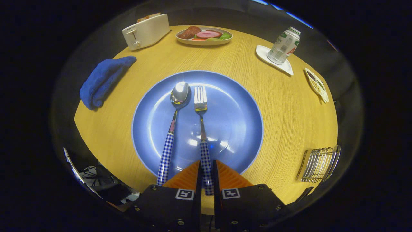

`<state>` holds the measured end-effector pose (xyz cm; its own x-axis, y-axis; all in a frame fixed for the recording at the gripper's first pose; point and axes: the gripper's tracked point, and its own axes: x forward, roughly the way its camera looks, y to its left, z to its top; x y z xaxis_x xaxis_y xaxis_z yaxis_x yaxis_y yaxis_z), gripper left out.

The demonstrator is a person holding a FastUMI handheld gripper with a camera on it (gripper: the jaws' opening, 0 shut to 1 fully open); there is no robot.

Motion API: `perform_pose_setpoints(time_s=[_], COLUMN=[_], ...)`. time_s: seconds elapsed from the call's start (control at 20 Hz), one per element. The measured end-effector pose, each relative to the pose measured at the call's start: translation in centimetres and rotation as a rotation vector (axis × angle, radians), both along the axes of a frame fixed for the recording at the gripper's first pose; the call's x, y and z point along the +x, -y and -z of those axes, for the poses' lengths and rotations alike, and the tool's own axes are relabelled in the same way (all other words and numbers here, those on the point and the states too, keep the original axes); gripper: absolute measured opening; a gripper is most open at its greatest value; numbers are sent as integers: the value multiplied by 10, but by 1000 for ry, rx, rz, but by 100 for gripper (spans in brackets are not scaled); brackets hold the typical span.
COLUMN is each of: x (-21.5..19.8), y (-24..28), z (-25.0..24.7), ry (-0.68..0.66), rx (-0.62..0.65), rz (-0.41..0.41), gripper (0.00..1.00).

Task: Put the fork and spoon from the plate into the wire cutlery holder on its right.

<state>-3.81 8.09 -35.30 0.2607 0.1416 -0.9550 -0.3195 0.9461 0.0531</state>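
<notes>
While the fingers sit low over the near rim of the plate (231, 96), a blue cloth (103, 80) lies well off to their left on the wooden table (289, 112), with a toaster (146, 30) beyond it; nearer, just left of the fingers, the spoon (173, 125) rests on the plate with its checked handle reaching over the near rim; the gripper (207, 175) is closed on the checked handle of the fork (201, 106), one finger pressing each side, the tines pointing away from it; straight ahead, beyond the plate, stands a dish of food (204, 34); further right a can (284, 45) sits on a small white saucer, then a little divided dish; the wire cutlery holder (318, 164) stands well to the right of the fingers, near the table edge. By my reading the fork pickup is in hand; next, lift it clear of the plate, carry it right, and tip it so it drops into the wires; the spoon waits.
</notes>
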Motion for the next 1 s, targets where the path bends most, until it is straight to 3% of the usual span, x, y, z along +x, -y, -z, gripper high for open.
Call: perform_pose_setpoints(time_s=[0.05, 0.35, 0.7, 1.0], x=[3, 5, -16, -25], y=[-1, 9, 61, 116], z=[-1, -18, -57, -93], ry=[-2, -9, -57, -49], rx=[10, -12, -132, -176], rz=[-11, -68, -151, -111], gripper=[3, 3, 3, 3])
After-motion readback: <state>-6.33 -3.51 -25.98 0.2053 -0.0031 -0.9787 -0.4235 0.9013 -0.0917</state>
